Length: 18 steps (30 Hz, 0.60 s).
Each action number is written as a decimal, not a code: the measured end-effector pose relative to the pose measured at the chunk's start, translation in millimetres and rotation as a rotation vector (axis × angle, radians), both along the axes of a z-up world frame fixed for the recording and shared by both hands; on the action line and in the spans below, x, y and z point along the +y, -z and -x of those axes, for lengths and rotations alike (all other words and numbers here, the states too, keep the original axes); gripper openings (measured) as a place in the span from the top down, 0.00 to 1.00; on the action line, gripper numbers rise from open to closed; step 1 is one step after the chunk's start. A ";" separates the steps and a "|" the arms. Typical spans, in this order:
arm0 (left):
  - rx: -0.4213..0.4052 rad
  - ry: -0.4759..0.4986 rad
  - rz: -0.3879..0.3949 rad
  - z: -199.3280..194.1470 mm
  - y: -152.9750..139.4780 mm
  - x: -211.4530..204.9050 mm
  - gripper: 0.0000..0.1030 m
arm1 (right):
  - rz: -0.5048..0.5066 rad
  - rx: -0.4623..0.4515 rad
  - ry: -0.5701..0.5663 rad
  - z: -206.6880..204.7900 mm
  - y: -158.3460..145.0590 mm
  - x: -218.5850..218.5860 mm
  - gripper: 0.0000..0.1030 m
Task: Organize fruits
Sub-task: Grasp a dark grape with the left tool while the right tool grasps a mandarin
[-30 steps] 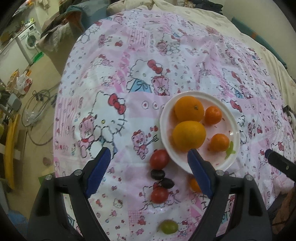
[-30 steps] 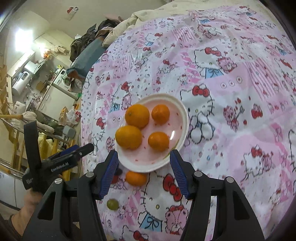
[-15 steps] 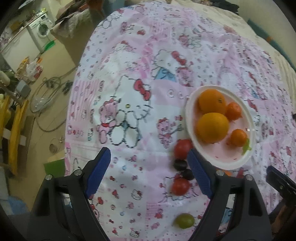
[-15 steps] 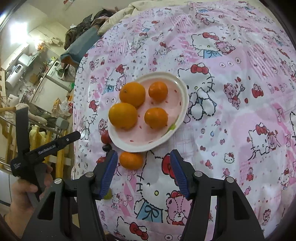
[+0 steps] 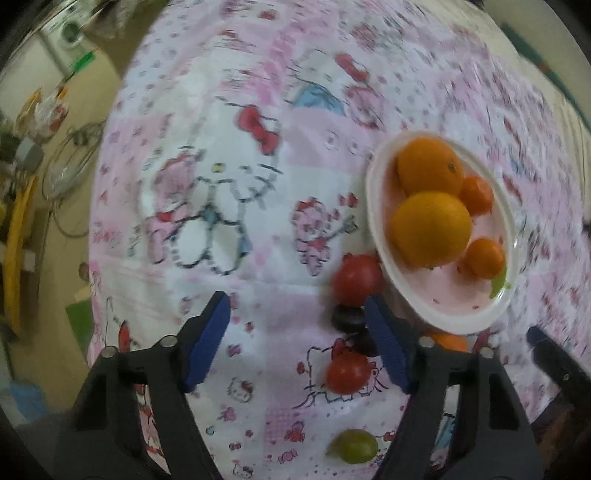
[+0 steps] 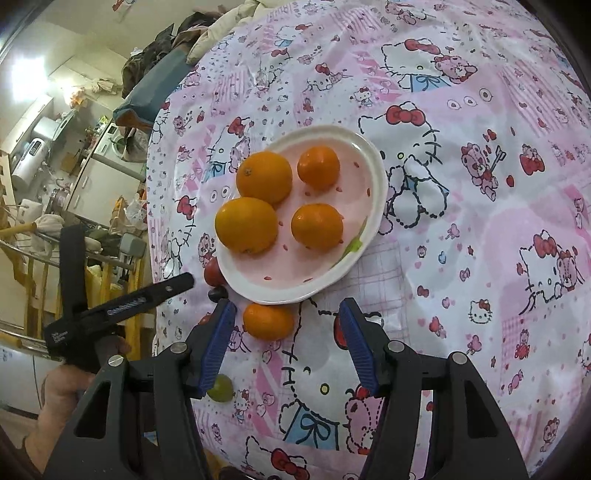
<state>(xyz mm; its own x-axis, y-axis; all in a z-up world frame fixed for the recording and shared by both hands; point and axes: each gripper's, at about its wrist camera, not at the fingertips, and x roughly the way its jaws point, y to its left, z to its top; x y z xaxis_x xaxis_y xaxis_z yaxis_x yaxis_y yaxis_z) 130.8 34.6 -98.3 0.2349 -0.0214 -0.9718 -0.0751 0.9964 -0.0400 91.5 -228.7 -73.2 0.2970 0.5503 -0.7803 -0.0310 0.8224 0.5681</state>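
A white plate [image 6: 376, 173] on the Hello Kitty cloth holds two oranges [image 6: 246, 224] and two mandarins [image 6: 317, 226]; it also shows in the left wrist view [image 5: 461, 317]. A loose mandarin [image 6: 269, 320] lies just below the plate, between the open jaws of my right gripper [image 6: 287, 343]. Beside the plate lie two red tomatoes [image 5: 357, 275], two dark grapes [image 5: 349, 317] and a green grape [image 5: 354, 447]. My left gripper [image 5: 299, 339] is open and empty, left of the tomatoes; it shows in the right wrist view [image 6: 122, 302].
The cloth-covered table [image 6: 480, 221] drops off at its left edge to a floor with cables [image 5: 70, 162] and a washing machine [image 5: 70, 31]. Clothes are piled at the far side [image 6: 173, 48].
My left gripper has swung left, so the plate and tomatoes sit further right in its blurred view. My right gripper has moved closer to the loose mandarin, which now lies between its jaws.
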 end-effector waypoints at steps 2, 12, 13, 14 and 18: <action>0.019 0.041 -0.029 -4.8 7.4 -9.9 0.43 | -0.003 0.004 0.001 0.5 1.2 -1.0 0.40; 0.124 0.035 0.044 -6.4 29.8 -24.9 0.46 | -0.010 0.009 -0.009 -0.8 2.1 -3.7 0.40; 0.119 0.039 0.032 -5.8 30.2 -26.6 0.53 | -0.011 0.009 -0.010 -0.9 2.1 -3.5 0.40; 0.117 0.044 0.032 -6.0 30.8 -28.5 0.56 | -0.012 0.010 -0.011 -1.6 2.2 -3.1 0.40; 0.140 0.039 0.050 -9.5 33.8 -33.5 0.81 | -0.013 0.006 -0.015 -2.6 0.6 -0.8 0.40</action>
<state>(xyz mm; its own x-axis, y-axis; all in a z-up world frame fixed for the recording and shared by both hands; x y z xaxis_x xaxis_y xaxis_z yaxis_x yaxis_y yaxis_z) 140.3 1.2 -132.0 0.0949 -0.0771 -0.9925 -0.0444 0.9957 -0.0816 94.1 -229.6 -73.9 0.2840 0.5648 -0.7748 -0.0394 0.8143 0.5792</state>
